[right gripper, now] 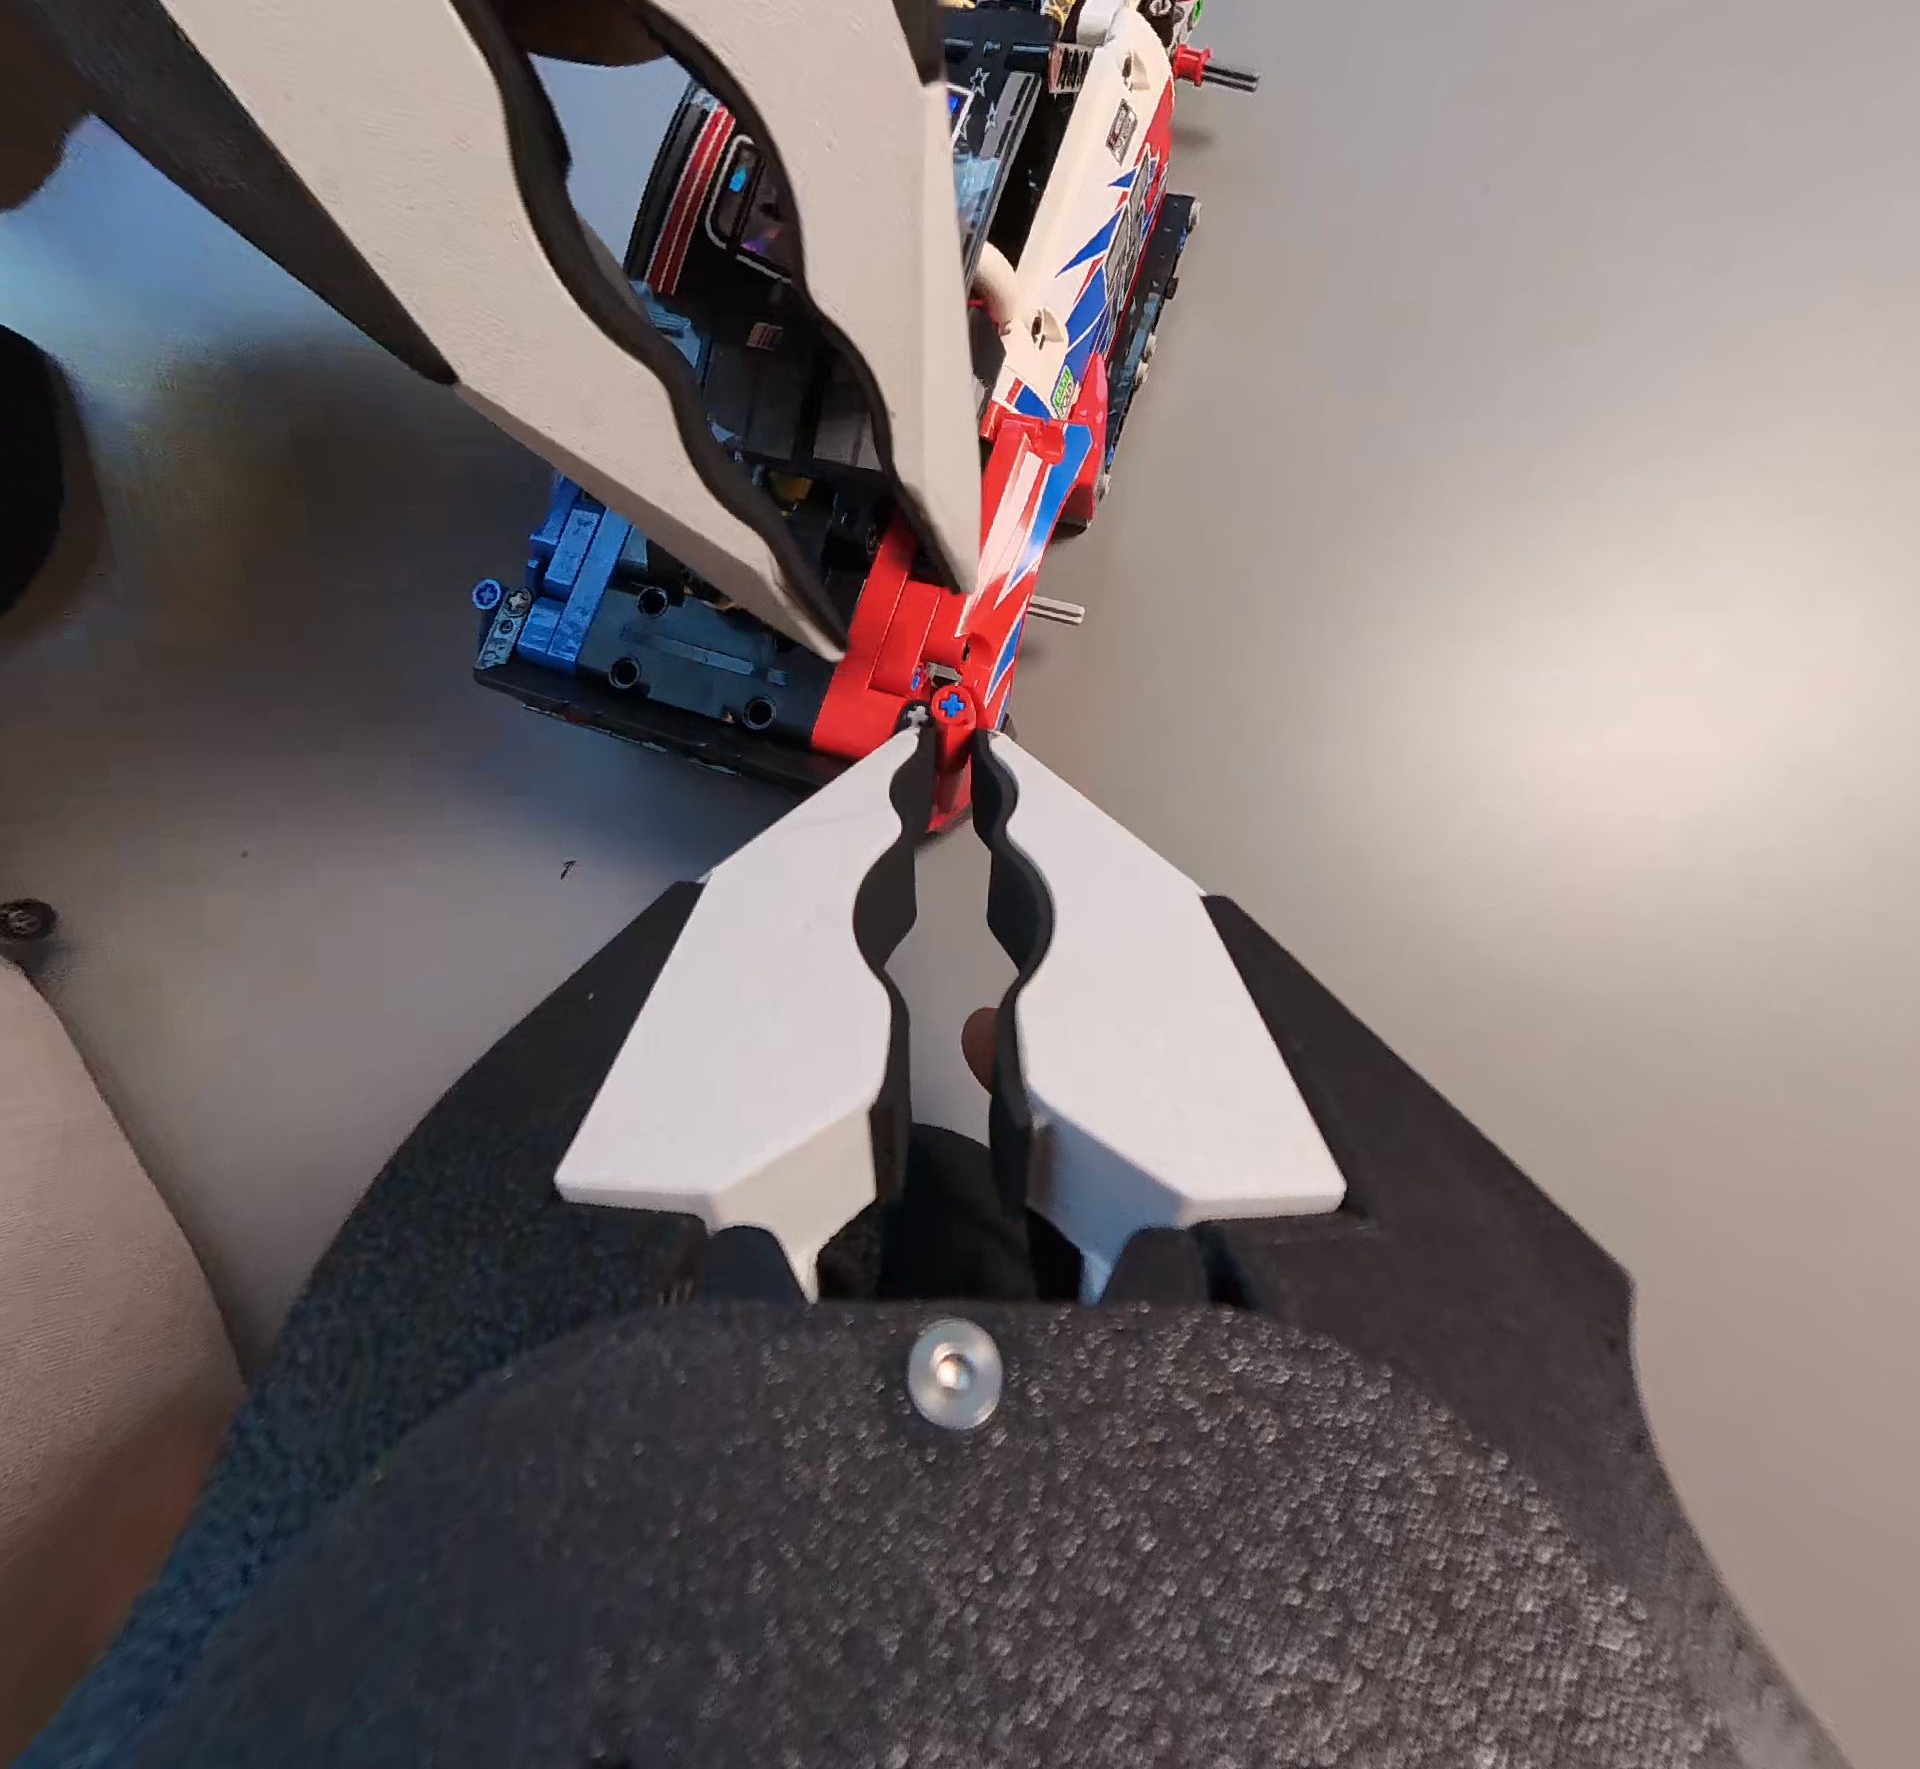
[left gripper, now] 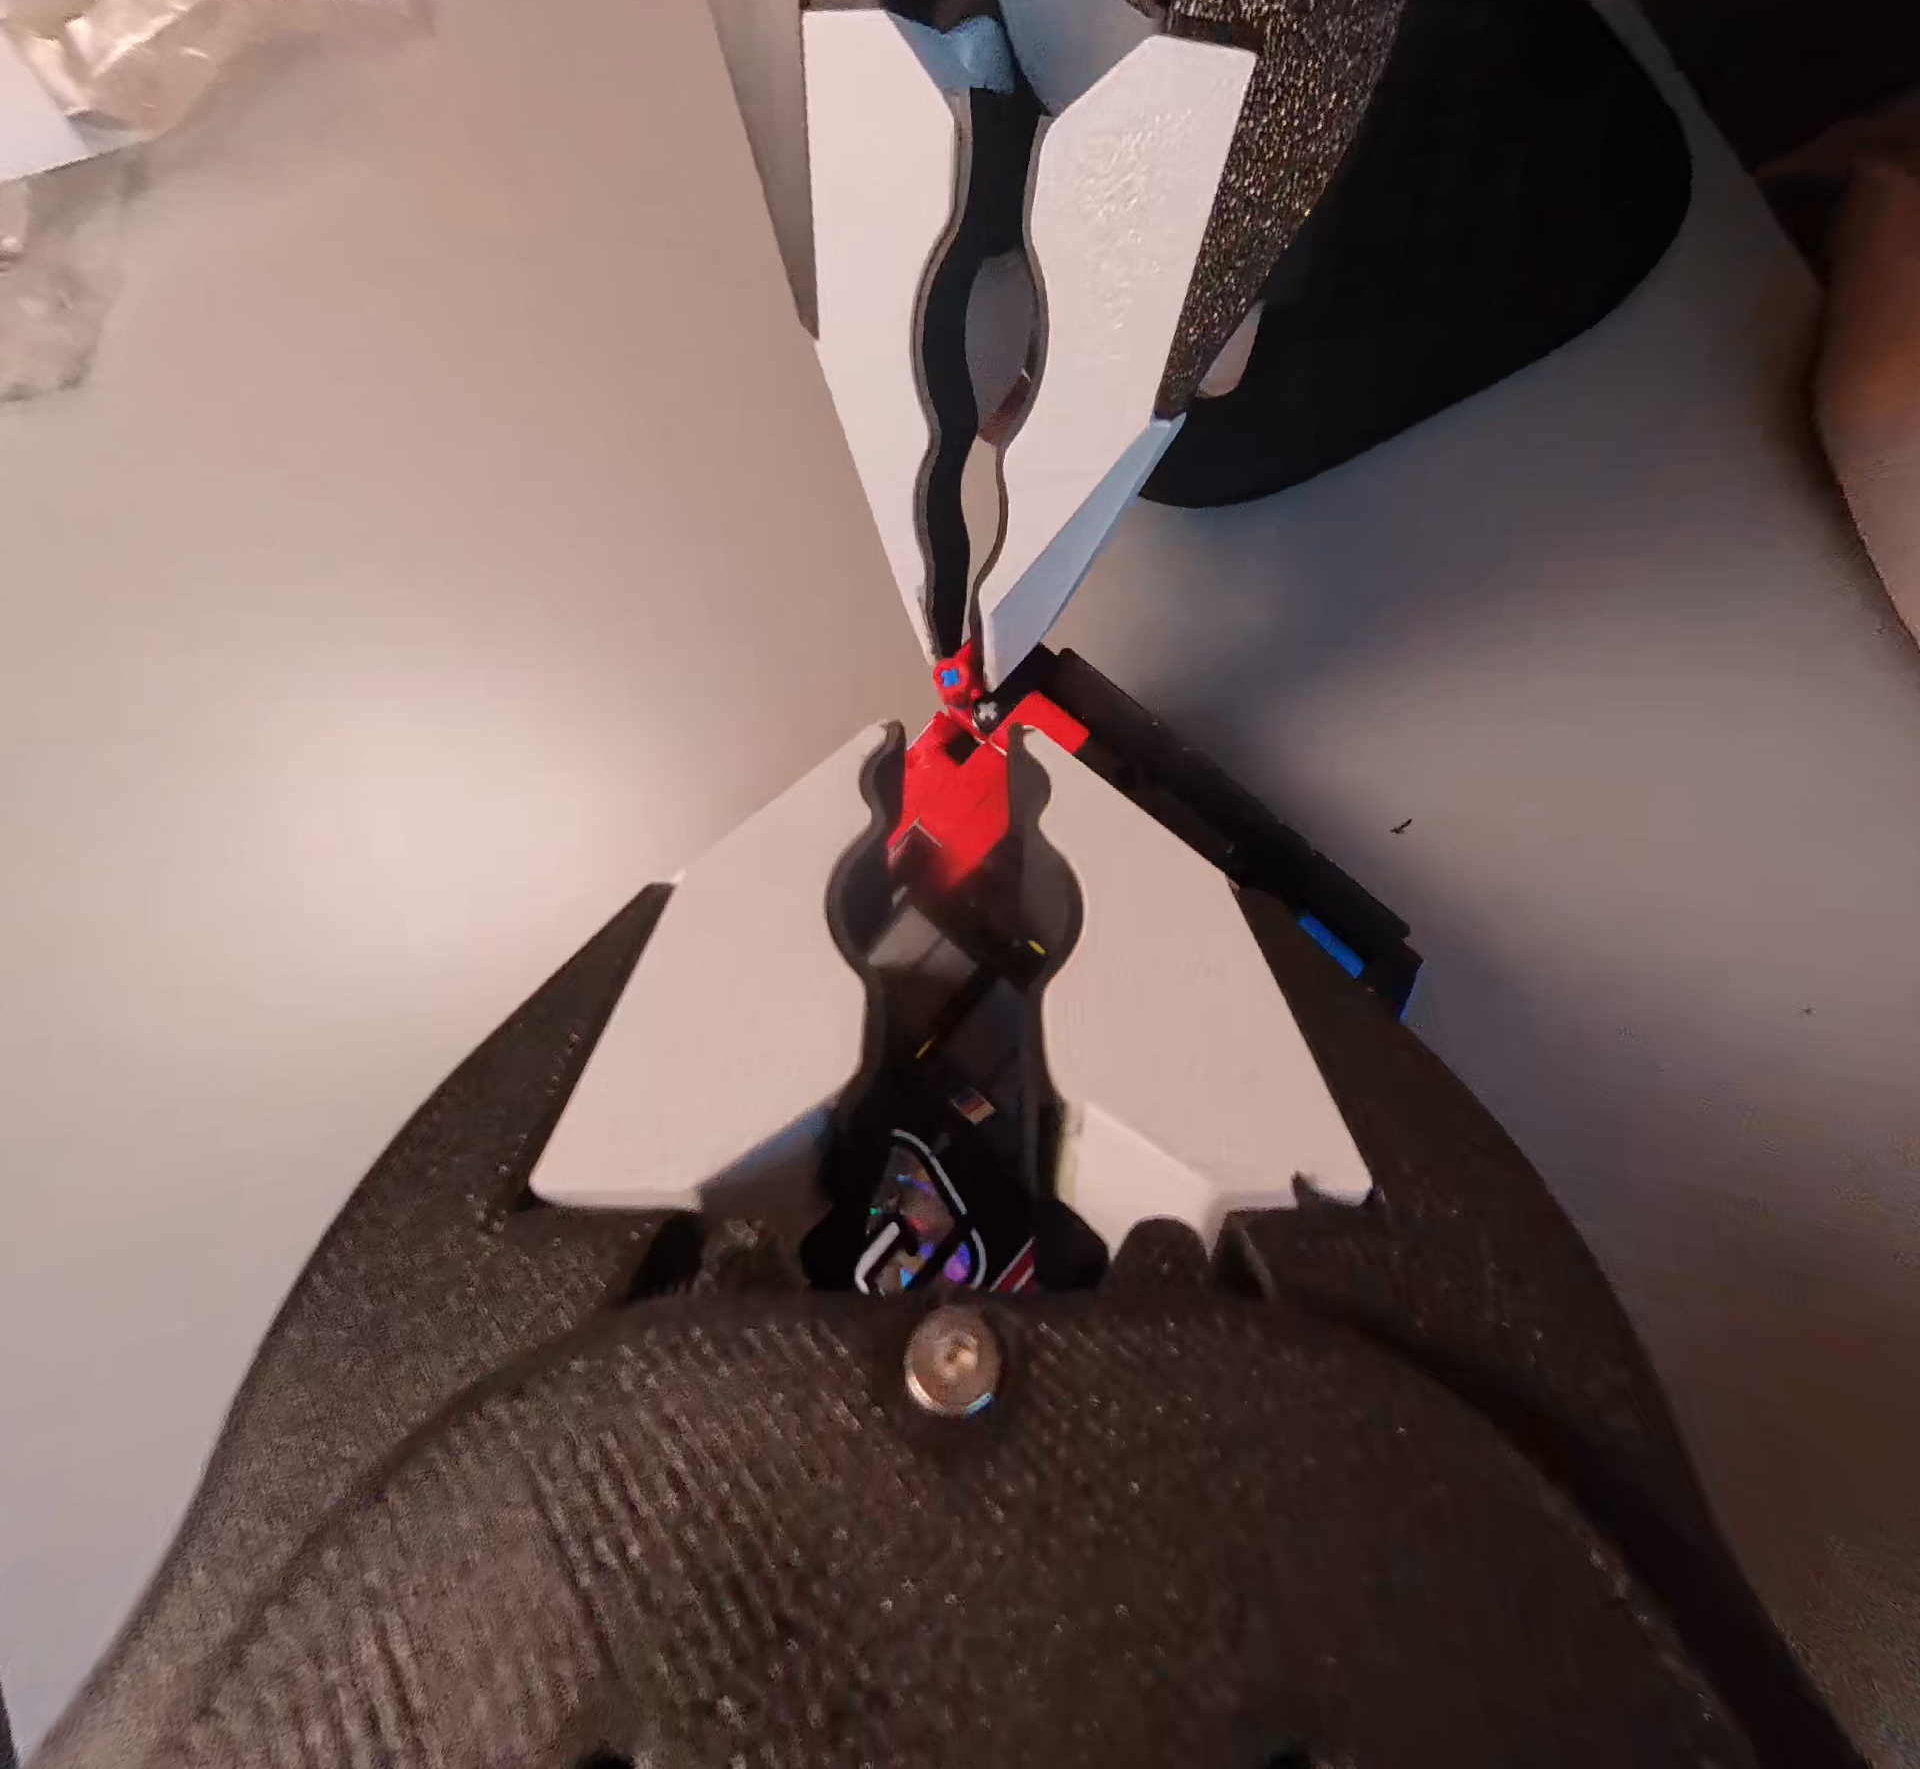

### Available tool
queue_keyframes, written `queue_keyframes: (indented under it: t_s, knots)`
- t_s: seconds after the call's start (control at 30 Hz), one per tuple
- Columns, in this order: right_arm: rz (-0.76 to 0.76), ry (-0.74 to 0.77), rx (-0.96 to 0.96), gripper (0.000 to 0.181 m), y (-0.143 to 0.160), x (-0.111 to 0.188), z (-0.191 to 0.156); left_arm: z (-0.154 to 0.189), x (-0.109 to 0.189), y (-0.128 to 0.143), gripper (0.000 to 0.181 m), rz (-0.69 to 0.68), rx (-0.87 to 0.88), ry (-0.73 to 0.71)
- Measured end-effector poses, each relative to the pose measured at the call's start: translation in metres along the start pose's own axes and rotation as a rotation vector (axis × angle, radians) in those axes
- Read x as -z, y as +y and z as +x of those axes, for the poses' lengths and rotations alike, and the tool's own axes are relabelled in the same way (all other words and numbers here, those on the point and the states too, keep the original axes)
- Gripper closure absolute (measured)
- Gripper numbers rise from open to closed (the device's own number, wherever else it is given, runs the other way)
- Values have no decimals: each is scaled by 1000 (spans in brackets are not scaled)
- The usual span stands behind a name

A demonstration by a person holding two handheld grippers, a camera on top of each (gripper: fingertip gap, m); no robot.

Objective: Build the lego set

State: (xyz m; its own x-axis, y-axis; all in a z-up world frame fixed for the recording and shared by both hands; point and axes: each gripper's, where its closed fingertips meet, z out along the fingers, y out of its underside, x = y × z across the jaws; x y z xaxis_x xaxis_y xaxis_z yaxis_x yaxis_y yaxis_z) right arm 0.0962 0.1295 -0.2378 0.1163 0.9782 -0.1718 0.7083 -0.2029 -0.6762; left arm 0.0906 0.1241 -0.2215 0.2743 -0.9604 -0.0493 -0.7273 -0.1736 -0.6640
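Observation:
A partly built lego car (right gripper: 1091, 244), with white, red and blue panels on a black frame, lies on the grey table (right gripper: 1455, 576). My left gripper (left gripper: 958, 745) is shut on the car's red front end (left gripper: 951, 810); it also shows in the right wrist view (right gripper: 902, 620), coming in from the top left. My right gripper (right gripper: 948, 734) is shut on a small red piece with a blue pin (right gripper: 951, 707) and holds it against the car's red front corner. In the left wrist view the right gripper (left gripper: 961, 651) comes in from above with that piece (left gripper: 951, 677).
A crumpled clear plastic bag (left gripper: 156, 5) lies at the far left of the table. A dark rounded object (left gripper: 1475, 265) sits behind the right gripper. A person's arm (right gripper: 83, 1200) is at the lower left, with a small black part (right gripper: 26, 919) by it. My two grippers' fingertips are within a few centimetres of each other. It is some 15 cm from my right tips to the dark rounded object (left gripper: 1475, 265).

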Motion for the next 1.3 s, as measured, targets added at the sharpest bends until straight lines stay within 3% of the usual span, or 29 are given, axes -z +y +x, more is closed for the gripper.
queue_keyframes:
  t_s: [0.03,0.27,0.37,0.67,0.9,1.13,1.3]
  knots:
    - [0,-5,-4,178,0,-1,-1,-1,-3,-1,166,-16,-19,24]
    - [8,-18,-31,178,0,0,0,-3,-19,1,169,-141,-140,95]
    - [14,-19,-41,178,1,0,2,-2,-21,1,177,-143,-153,117]
    - [37,-67,-33,171,1,3,-1,4,-22,1,178,-139,-187,146]
    - [27,-91,15,177,-1,2,-5,6,-22,3,181,-131,-199,167]
    - [13,-86,30,181,0,2,-1,0,-21,3,181,-122,-201,118]
    - [33,-74,80,174,13,20,8,-14,13,-13,170,21,-107,-48]
